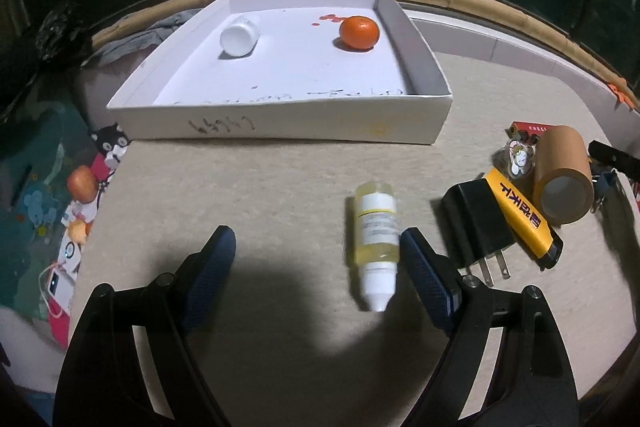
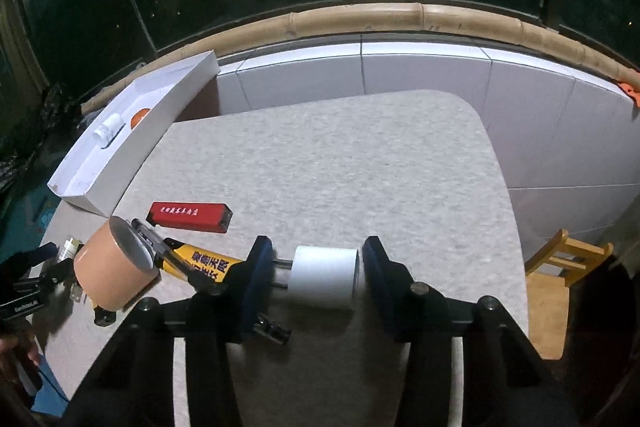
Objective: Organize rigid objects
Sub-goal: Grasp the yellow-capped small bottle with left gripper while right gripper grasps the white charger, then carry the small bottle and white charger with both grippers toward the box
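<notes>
We saw the left gripper (image 1: pixel 316 247) held low over a pale speckled tabletop (image 1: pixel 260 187), its blue-padded jaws standing wide apart and holding nothing. A small clear bottle of yellowish liquid with a white pointed cap (image 1: pixel 375 239) lay on its side between the jaws, just beside the right-hand pad and well apart from the other. Past it sat a shallow white cardboard tray (image 1: pixel 280 123) containing a white plastic jar on its side (image 1: pixel 239 35) and an orange fruit (image 1: pixel 359 32).

To the right of the bottle lay a black plug adapter (image 1: pixel 474 223), a yellow lighter (image 1: pixel 524 217) and a brown cardboard tube (image 1: pixel 564 175), close together.

In the right wrist view, the right gripper (image 2: pixel 318 277) had a white cylindrical roll (image 2: pixel 324 277) lying crosswise between its jaws. The right-hand pad met one end of the roll; a small gap showed at the other end, so we could not tell whether the roll was gripped. A red rectangular lighter (image 2: pixel 190 217) lay farther off on the table.
</notes>
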